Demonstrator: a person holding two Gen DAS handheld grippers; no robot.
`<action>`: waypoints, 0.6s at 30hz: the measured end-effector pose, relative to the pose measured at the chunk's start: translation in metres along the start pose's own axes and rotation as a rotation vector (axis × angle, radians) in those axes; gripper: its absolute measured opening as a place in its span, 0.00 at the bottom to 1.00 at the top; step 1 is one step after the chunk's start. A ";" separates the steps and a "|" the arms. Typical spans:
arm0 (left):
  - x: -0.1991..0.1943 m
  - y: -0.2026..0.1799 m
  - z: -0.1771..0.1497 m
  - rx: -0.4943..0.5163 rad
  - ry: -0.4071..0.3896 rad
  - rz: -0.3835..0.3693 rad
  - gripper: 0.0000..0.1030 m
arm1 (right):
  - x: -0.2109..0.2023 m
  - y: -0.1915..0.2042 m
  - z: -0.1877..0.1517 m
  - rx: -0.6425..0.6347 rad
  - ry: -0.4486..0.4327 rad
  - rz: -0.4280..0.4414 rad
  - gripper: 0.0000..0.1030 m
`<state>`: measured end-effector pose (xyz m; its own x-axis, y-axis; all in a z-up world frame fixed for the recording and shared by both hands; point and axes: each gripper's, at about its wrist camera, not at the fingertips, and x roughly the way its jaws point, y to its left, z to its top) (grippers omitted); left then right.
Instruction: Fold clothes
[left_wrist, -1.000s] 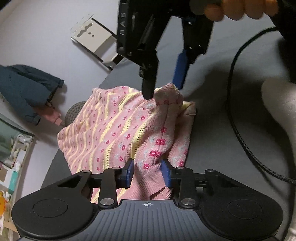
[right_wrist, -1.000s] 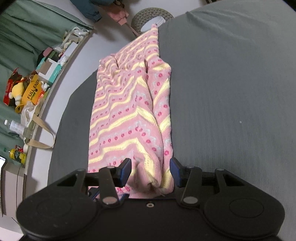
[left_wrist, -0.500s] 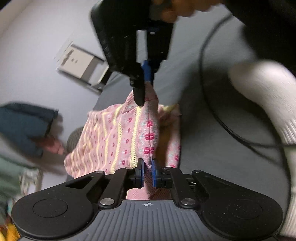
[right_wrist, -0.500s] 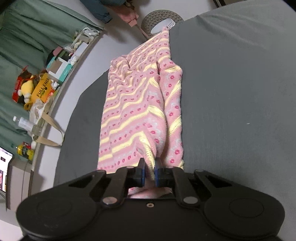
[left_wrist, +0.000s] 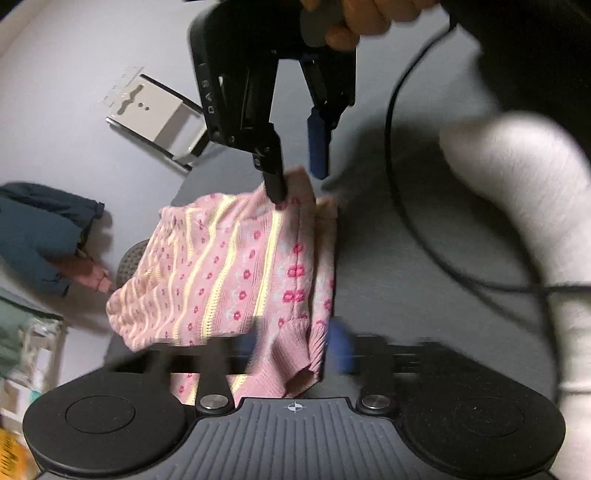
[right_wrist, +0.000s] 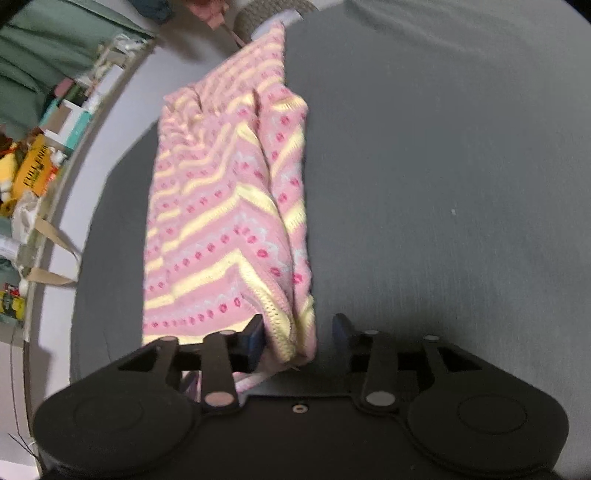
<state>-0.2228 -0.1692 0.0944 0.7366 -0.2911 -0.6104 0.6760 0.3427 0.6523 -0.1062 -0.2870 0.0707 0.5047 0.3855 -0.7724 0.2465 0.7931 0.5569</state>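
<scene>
At the left edge of the left wrist view a dark blue garment (left_wrist: 40, 229) lies on the pale floor, well apart from the work. To its right, one pink knitted sweater with yellow stripes and red flowers (left_wrist: 236, 273) lies partly folded lengthwise on the grey bed sheet (right_wrist: 443, 184), near the sheet's left edge. It is the only piece being folded. It looks soft, light and stretchy, so it should drape and sag when lifted. The firm ribbed hem and the folded long edge look the safest places to pinch, one at each end.

The left gripper (left_wrist: 295, 347) has just been opening; its fingers stand wide and released, with the near ribbed end loose between them. Further right and far, the right gripper (left_wrist: 299, 177) has also just been opening, and its fingers straddle the sweater's far corner without pressing it, one dark tip touching the knit. A black cable (left_wrist: 399, 192) curves across the sheet at right.
</scene>
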 end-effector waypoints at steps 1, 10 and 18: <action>-0.007 0.005 0.000 -0.027 -0.038 0.003 1.00 | -0.006 0.003 0.000 -0.012 -0.026 0.005 0.48; 0.015 0.042 0.022 -0.146 -0.273 -0.035 1.00 | -0.018 0.056 0.081 -0.294 -0.259 -0.004 0.54; 0.065 0.070 -0.002 -0.523 -0.349 -0.381 1.00 | 0.072 0.052 0.183 -0.349 -0.167 -0.015 0.43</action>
<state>-0.1279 -0.1627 0.0998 0.4747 -0.7124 -0.5168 0.8531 0.5170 0.0710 0.0942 -0.3038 0.0994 0.6379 0.3132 -0.7036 -0.0269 0.9220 0.3861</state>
